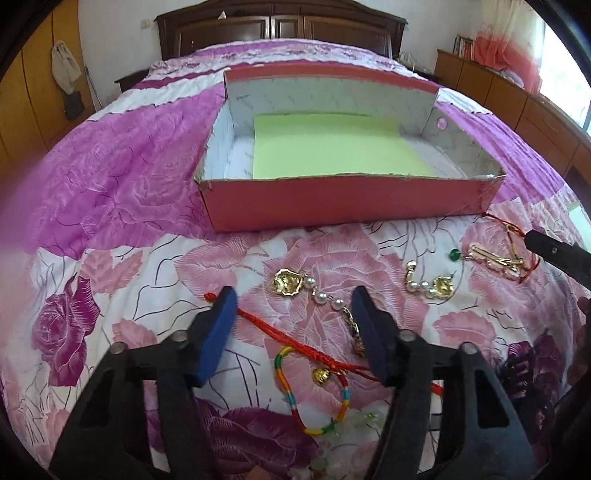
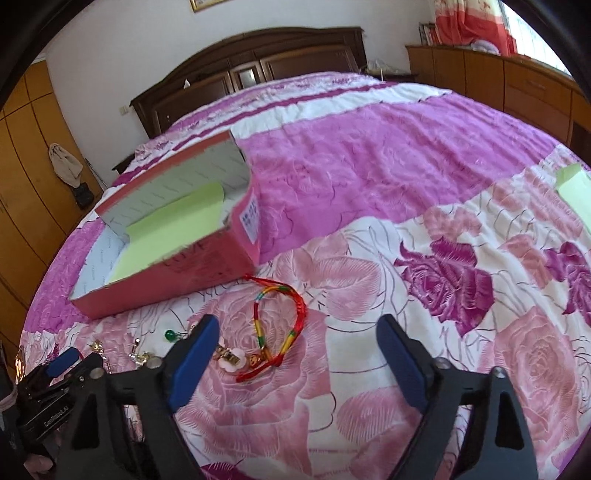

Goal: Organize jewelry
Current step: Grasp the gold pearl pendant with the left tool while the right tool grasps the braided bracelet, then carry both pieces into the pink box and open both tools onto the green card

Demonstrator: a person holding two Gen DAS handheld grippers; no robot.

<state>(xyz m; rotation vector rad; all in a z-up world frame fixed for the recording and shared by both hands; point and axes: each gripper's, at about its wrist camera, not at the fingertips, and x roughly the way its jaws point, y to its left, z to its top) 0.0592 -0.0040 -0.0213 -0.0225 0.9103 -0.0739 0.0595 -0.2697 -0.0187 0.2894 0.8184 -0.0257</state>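
A red cardboard box [image 1: 354, 201] with a green sheet inside lies on the bed; it also shows in the right wrist view [image 2: 177, 284]. My left gripper [image 1: 293, 295] is open, low over a gold-and-pearl bracelet [image 1: 314, 291], a red cord [image 1: 280, 332] and a rainbow cord bracelet [image 1: 314, 391] with a gold charm. A second pearl piece [image 1: 428, 284], a green bead [image 1: 454, 254] and a gold clip [image 1: 495, 260] lie to the right. My right gripper [image 2: 297, 328] is open, just behind a red-and-rainbow cord bracelet [image 2: 284, 325] with a pink flower charm [image 2: 231, 360].
The floral purple and pink bedspread [image 2: 369, 166] covers the bed. A green paper sheet [image 2: 576, 192] lies at the right edge. A dark wooden headboard [image 1: 280, 26] stands behind, wardrobes on the left, cabinets on the right.
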